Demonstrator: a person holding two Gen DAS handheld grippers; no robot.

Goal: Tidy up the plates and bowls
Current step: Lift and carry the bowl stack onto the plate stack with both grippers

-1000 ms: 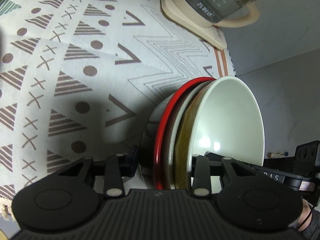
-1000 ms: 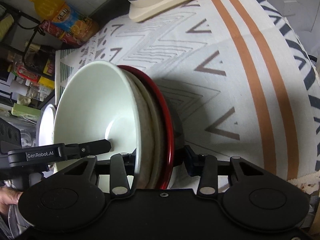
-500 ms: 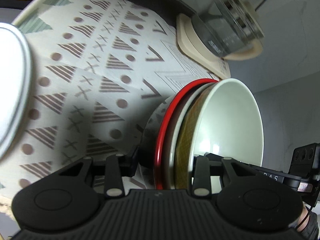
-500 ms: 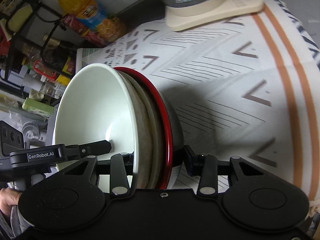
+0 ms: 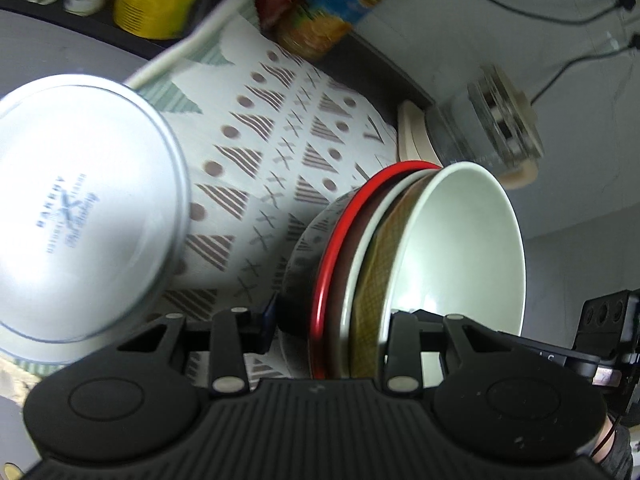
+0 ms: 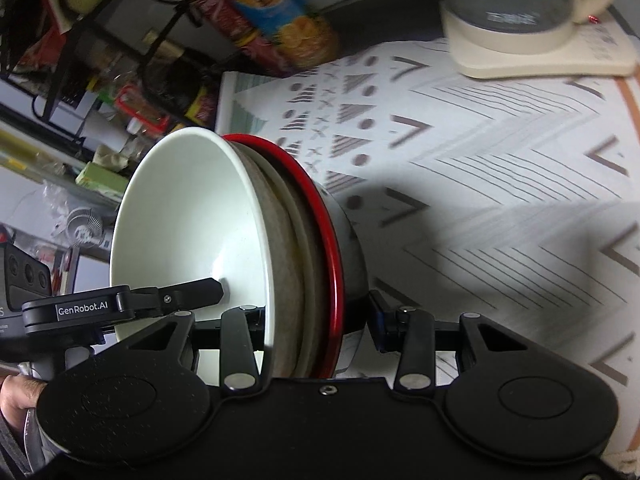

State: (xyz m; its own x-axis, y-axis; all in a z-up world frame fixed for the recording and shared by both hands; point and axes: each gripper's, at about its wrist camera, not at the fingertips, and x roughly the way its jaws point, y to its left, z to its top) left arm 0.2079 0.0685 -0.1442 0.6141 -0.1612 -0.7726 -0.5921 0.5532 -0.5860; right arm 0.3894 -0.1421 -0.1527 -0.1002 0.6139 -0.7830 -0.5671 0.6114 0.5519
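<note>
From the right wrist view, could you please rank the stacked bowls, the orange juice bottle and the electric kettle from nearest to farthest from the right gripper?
1. Stacked bowls: clamped in the right gripper, centre.
2. Orange juice bottle: far table edge, upper middle.
3. Electric kettle: far table edge, upper right; too close to call against the bottle.

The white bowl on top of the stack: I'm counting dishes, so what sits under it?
Under the white bowl show a mesh-patterned rim, a pale rim, a red-rimmed dish and a patterned bowl. Their insides are covered, so anything hidden between them cannot be seen.
</note>
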